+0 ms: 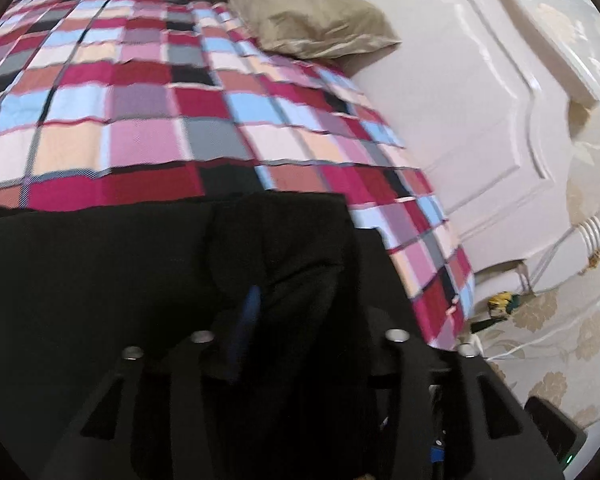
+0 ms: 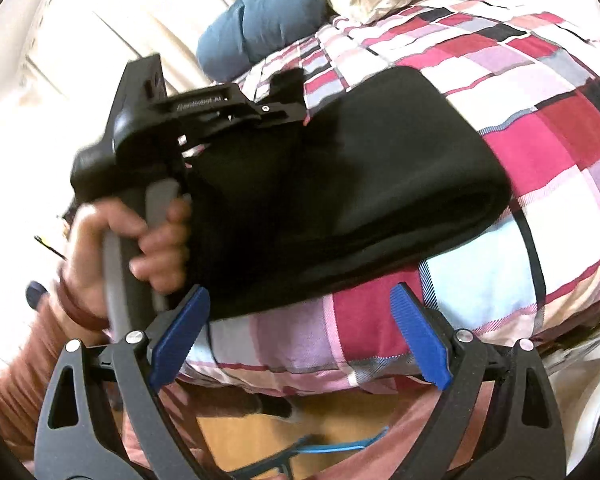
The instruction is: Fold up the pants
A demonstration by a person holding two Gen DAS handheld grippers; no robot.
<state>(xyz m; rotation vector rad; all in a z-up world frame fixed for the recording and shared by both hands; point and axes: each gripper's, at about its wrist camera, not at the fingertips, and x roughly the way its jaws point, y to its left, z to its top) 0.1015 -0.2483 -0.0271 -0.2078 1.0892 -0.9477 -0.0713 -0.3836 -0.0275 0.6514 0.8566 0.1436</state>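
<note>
The black pants (image 2: 364,184) lie folded in a thick bundle on the checked bedspread (image 2: 540,128). In the left wrist view the pants (image 1: 140,264) fill the lower half. My left gripper (image 1: 256,312) is shut on a fold of the black cloth; one blue pad (image 1: 249,312) peeks out of it. In the right wrist view the left gripper (image 2: 284,92) reaches onto the far left end of the bundle, held by a hand (image 2: 140,240). My right gripper (image 2: 300,340) is open and empty, just in front of the bundle's near edge, its blue pads (image 2: 420,340) wide apart.
A tan pillow (image 1: 312,20) and a dark blue pillow (image 2: 260,28) lie at the head of the bed. A white carved headboard (image 1: 480,100) runs along the bed's right side. Wooden floor (image 2: 340,420) shows below the bed edge.
</note>
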